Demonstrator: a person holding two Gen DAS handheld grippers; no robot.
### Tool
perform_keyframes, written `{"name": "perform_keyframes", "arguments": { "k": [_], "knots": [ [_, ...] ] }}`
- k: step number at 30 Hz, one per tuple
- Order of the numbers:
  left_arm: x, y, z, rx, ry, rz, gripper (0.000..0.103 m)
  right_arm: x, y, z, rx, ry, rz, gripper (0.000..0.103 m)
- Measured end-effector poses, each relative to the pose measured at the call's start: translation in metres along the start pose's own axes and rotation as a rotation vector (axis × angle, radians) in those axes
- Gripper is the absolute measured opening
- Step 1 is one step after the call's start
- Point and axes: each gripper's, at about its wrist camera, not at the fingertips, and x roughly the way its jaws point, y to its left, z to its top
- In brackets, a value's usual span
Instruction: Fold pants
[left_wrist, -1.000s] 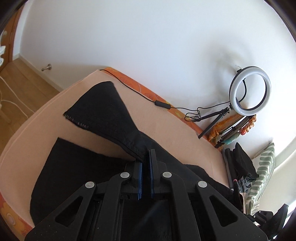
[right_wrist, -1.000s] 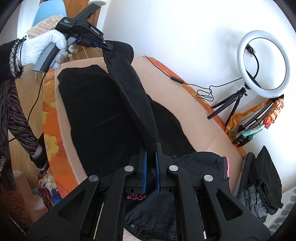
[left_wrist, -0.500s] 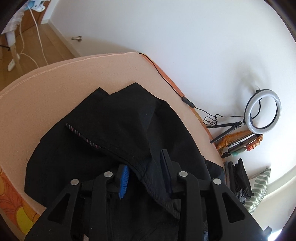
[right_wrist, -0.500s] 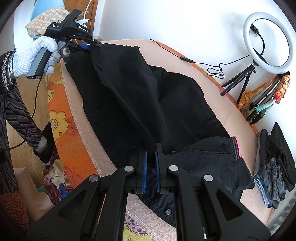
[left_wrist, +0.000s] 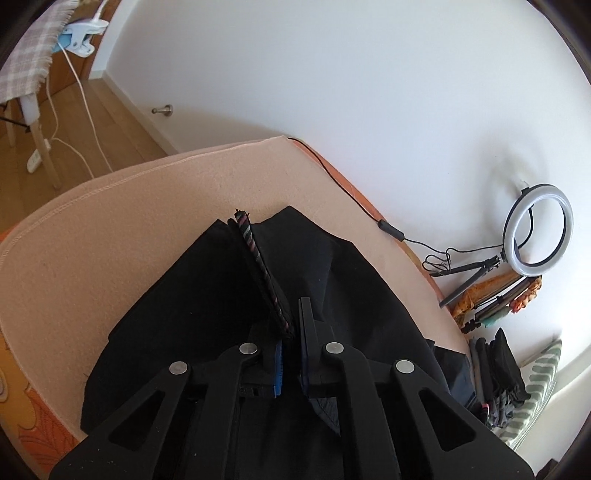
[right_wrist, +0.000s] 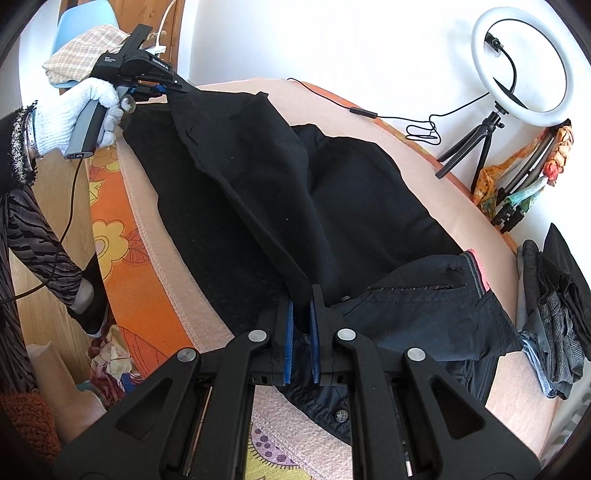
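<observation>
Pants lie spread on the peach-covered bed, held at both ends.
Black and creased, with one leg doubled over the other, their long axis runs from the waistband near the right gripper to the hem at the left gripper. Right jaws are clamped on a fold; left jaws pinch the striped hem edge.
</observation>
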Motion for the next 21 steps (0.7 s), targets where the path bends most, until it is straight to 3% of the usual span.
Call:
{"name": "perform_keyframes", "arguments": {
  "k": [12,21],
  "knots": [
    [-0.051,0.017,-0.034,0.048,-0.022,0.092,0.004,-0.008,-0.004,-0.005,-0.009,-0.004,0.02,0.008],
    [-0.048,0.022,-0.043,0.084,0.007,0.11,0.004,-0.008,-0.005,-0.008,-0.012,0.006,0.009,0.008]
  ]
}}
